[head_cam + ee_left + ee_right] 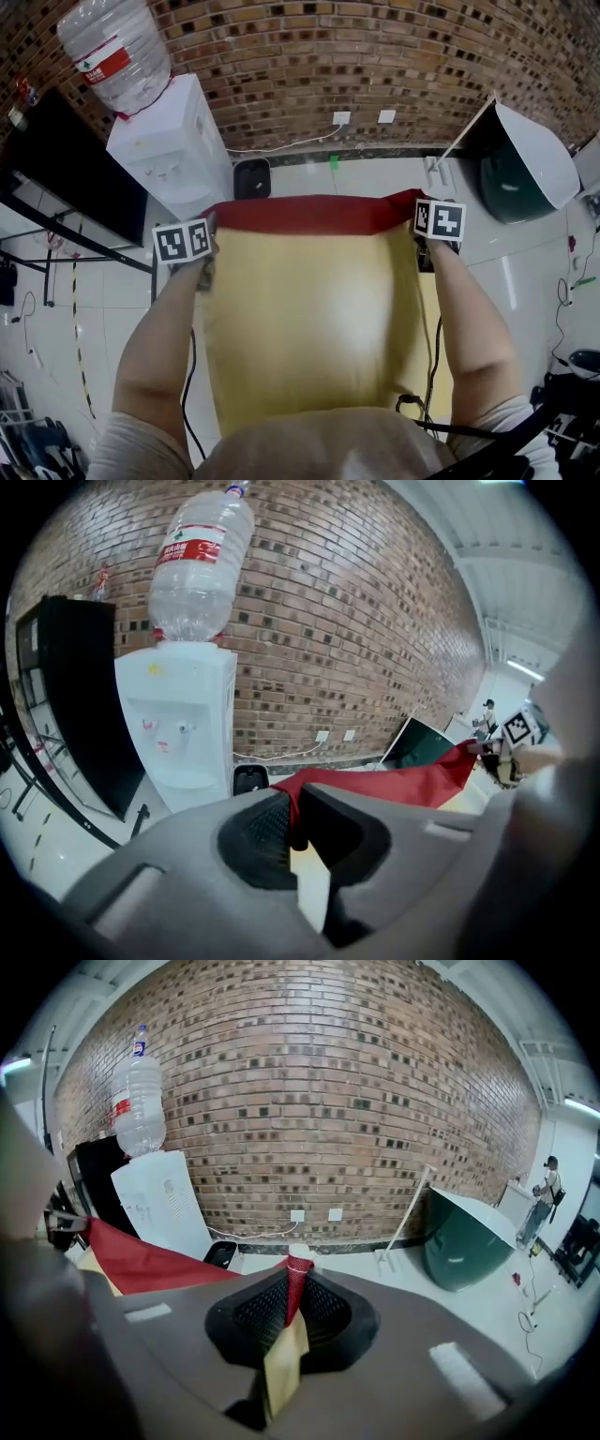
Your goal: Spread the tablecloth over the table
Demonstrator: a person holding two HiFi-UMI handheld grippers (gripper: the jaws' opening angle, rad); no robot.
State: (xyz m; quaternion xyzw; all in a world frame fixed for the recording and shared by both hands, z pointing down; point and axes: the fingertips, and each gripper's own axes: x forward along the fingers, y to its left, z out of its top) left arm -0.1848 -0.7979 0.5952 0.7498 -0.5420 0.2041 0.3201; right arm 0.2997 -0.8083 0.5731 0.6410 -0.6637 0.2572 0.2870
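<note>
Tablecloth [309,319] bottom edge behind person's torso [328,448]

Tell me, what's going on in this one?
A person holds a tablecloth stretched out in front of them. One corner of its red edge is clamped in the left gripper, the other in the right gripper. The yellow cloth hangs above the tiled floor; no table is in view.

The yellow fabric tablecloth [309,319], with a red band along its far edge, is held up in the air, stretched fairly taut between its two pinched far corners.
</note>
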